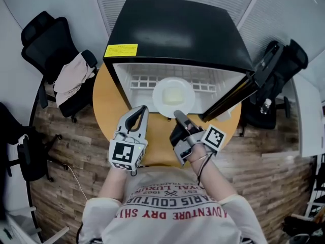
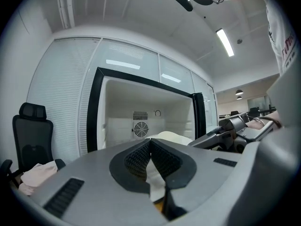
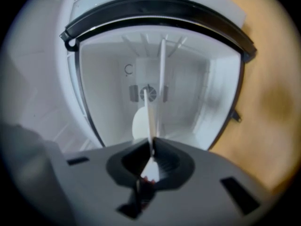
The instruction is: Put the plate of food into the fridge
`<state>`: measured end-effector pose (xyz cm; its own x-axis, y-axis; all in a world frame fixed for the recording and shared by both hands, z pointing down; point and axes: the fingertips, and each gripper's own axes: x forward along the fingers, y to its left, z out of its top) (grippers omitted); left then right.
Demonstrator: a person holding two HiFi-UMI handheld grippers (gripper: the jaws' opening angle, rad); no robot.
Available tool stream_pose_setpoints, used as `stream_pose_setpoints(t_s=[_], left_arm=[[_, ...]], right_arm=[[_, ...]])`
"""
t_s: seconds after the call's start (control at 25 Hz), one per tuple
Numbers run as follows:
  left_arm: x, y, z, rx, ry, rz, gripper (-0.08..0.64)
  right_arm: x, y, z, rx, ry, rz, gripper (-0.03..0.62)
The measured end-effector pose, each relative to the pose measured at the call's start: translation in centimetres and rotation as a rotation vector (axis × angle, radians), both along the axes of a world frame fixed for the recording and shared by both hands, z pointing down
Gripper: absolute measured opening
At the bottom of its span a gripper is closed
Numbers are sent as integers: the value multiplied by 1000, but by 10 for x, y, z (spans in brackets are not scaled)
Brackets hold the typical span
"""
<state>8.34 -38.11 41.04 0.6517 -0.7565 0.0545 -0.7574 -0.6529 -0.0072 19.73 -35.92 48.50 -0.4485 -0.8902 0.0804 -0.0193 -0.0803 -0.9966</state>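
Note:
A white plate [image 1: 173,96] with pale food lies at the mouth of the open black mini fridge [image 1: 177,29], over its white floor. My right gripper [image 1: 177,116] is shut on the plate's near rim. In the right gripper view the plate [image 3: 148,112] shows edge-on, running up from the right gripper's [image 3: 151,147] closed jaws into the white fridge interior [image 3: 197,93]. My left gripper [image 1: 143,109] is just left of the plate, a little apart from it. Its jaws [image 2: 150,142] meet at the tips with nothing between them. The plate's food [image 2: 171,136] shows just beyond them.
The fridge stands on a round wooden table [image 1: 157,141]. Its door [image 1: 244,93] swings open to the right. A wire shelf [image 1: 139,81] sits inside. A black chair with clothes [image 1: 71,75] stands at the left, another chair [image 1: 284,65] at the right.

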Motion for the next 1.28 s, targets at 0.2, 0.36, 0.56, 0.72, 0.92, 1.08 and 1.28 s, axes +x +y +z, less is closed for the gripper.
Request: stream_pose_setpoints(t_s=[0.2, 0.36, 0.56, 0.72, 0.92, 1.08, 1.28], left_arm=[[-4, -13, 2, -4, 2, 11, 29], [-8, -20, 7, -18, 16, 8, 29], [-12, -25, 12, -37, 24, 0, 29], [-9, -32, 14, -34, 18, 4, 29], [-2, -39, 16, -41, 16, 11, 29], [2, -43, 20, -53, 10, 21, 29], [3, -48, 26, -70, 10, 23, 29]], right_arm=[[0, -21, 0, -8, -17, 34, 38], [2, -32, 6, -30, -19, 52, 39], [0, -42, 14, -55, -22, 62, 40], [1, -52, 16, -60, -17, 79, 39], [4, -64, 14, -57, -16, 100, 40], [9, -75, 11, -40, -24, 114, 60], [11, -83, 11, -30, -23, 123, 76]])
